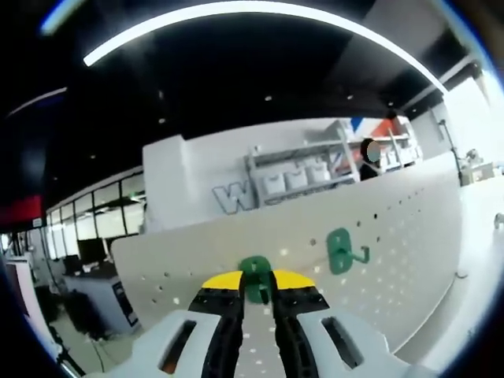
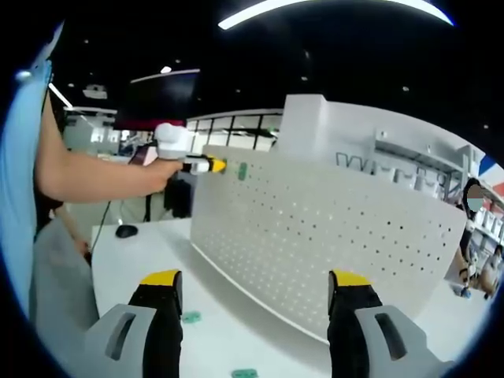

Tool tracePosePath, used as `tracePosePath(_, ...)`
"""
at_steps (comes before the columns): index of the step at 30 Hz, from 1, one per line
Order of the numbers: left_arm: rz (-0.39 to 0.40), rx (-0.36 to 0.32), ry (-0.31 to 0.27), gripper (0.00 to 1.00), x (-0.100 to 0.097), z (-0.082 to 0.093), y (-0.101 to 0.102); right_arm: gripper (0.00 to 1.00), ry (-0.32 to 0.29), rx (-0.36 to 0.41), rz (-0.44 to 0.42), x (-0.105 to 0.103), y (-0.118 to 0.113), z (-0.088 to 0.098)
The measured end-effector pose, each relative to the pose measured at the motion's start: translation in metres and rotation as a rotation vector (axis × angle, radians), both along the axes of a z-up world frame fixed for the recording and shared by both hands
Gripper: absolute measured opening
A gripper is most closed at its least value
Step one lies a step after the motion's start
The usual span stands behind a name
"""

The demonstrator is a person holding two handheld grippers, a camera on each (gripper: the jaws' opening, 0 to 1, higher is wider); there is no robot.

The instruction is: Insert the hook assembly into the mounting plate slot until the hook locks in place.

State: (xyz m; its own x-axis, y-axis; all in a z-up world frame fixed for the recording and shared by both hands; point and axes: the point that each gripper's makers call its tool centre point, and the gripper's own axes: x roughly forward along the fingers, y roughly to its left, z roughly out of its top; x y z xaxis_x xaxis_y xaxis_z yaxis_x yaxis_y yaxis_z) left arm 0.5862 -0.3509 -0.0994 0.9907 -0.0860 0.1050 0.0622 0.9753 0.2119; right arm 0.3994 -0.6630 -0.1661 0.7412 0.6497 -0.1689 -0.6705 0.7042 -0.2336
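Left gripper (image 1: 257, 293): jaws closed on a green hook (image 1: 256, 277), yellow tips pinching it from both sides; the hook's upper end shows above the tips, at the face of the white pegboard (image 1: 394, 228).
Same gripper, right gripper view (image 2: 214, 165): held out in the person's hand (image 2: 169, 161), tip at the upper left part of the pegboard (image 2: 315, 236), green hook (image 2: 242, 170) just beyond the yellow tip and against the board.
Second green hook (image 1: 343, 252): already on the pegboard, to the right of the held one, metal prong sticking out to the right.
Right gripper (image 2: 256, 303): jaws spread wide apart, nothing between them; it hangs over the white table (image 2: 142, 260) in front of the board.
Pegboard: stands upright on the table, rows of small holes across its face.
Table items: two small green pieces (image 2: 190, 317) (image 2: 244, 373) lie on the table near the right gripper's jaws; a dark computer mouse (image 2: 126, 231) lies farther back on the left.
Person: bare forearm (image 2: 94, 177) reaches in from the left of the right gripper view; light blue sleeve at the edge.
Background: shelves (image 1: 303, 169) with white bins behind the board.
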Motion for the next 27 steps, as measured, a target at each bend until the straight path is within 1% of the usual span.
tracePosePath(13, -0.013, -0.026, 0.014, 0.25, -0.009, 0.0, 0.001, 0.76, -0.011, 0.002, 0.004, -0.001, 0.002, 0.003)
tracePosePath(17, -0.02, -0.027, 0.011, 0.27, -0.014, 0.002, -0.001, 0.76, -0.012, 0.003, 0.004, -0.002, 0.003, 0.004)
tracePosePath(24, -0.031, -0.028, 0.004, 0.35, -0.019, 0.008, -0.002, 0.76, -0.019, 0.003, 0.009, -0.004, 0.005, 0.007)
tracePosePath(27, -0.035, -0.035, 0.012, 0.37, -0.023, 0.007, -0.003, 0.76, -0.021, 0.001, 0.011, -0.004, 0.005, 0.007)
